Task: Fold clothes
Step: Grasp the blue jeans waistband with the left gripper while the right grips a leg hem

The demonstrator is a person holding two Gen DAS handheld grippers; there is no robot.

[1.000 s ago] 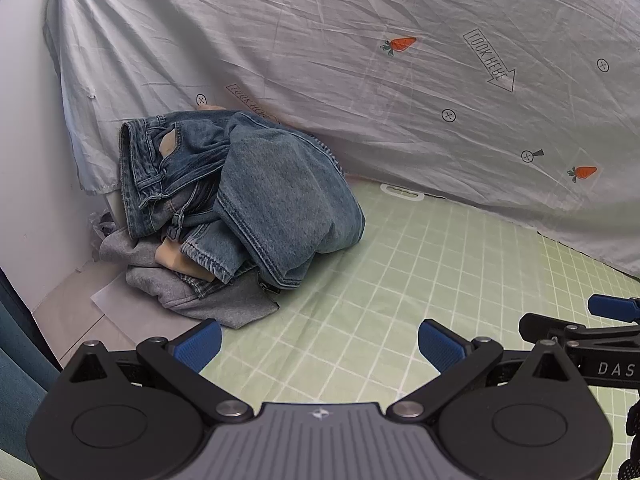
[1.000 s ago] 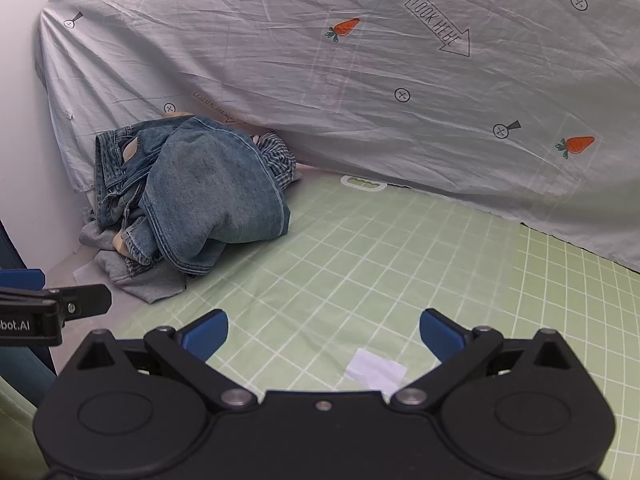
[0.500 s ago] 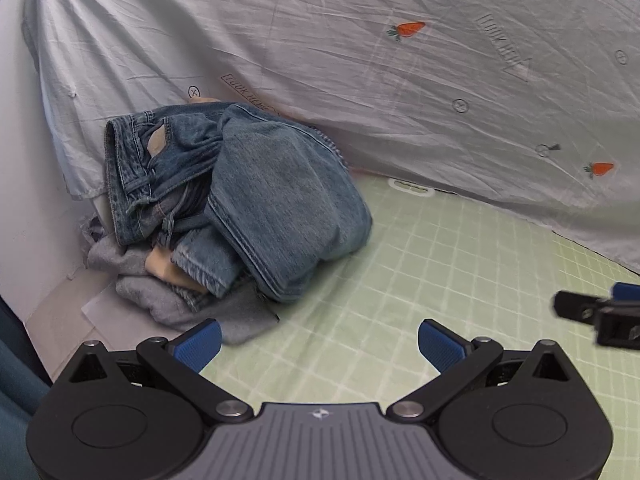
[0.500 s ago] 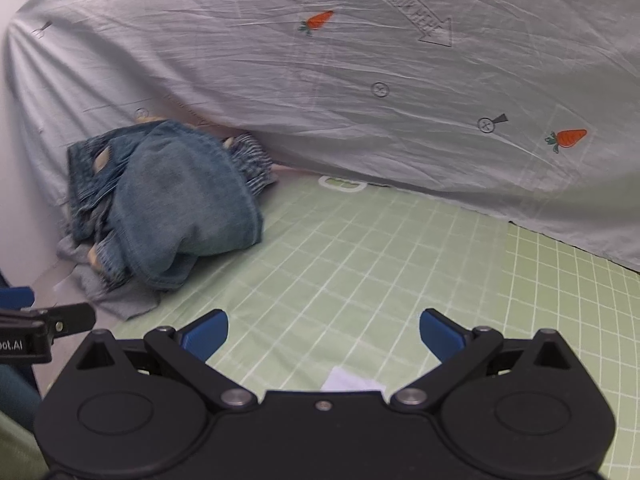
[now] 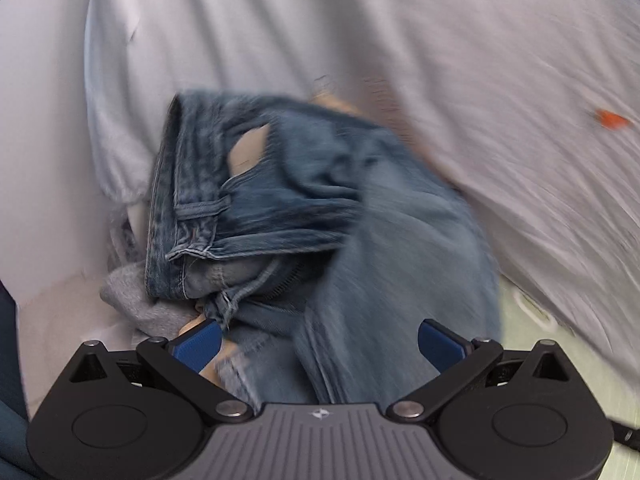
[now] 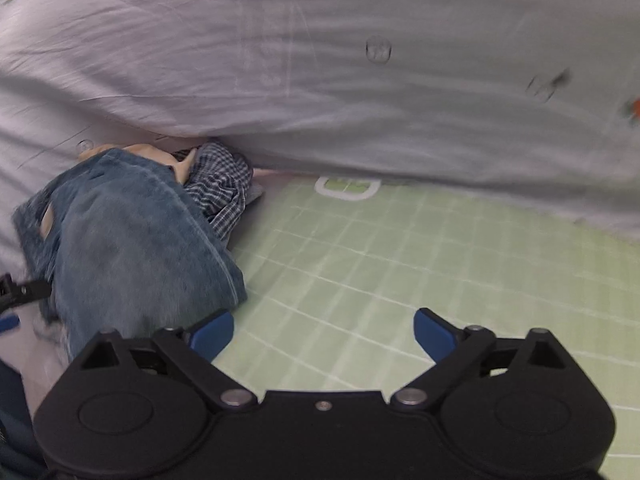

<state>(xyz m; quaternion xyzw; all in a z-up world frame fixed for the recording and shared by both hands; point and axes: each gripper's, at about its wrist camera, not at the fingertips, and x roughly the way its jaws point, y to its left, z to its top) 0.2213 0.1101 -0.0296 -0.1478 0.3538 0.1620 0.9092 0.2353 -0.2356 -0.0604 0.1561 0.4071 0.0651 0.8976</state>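
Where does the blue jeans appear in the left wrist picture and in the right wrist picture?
Left wrist: the jeans fill the centre, just ahead of the open left gripper.
Right wrist: the jeans lie at the left, beside the green grid mat.
Shared landmark: the carrot-print sheet behind.

- My left gripper [image 5: 320,344] has a ribbed grey centre plate bearing a small white emblem, black linkage arms, silver pivot screws and blue finger pads [image 5: 199,343].
- My right gripper [image 6: 323,333] looks all black, possibly matte, with identical blue pads [image 6: 434,334].
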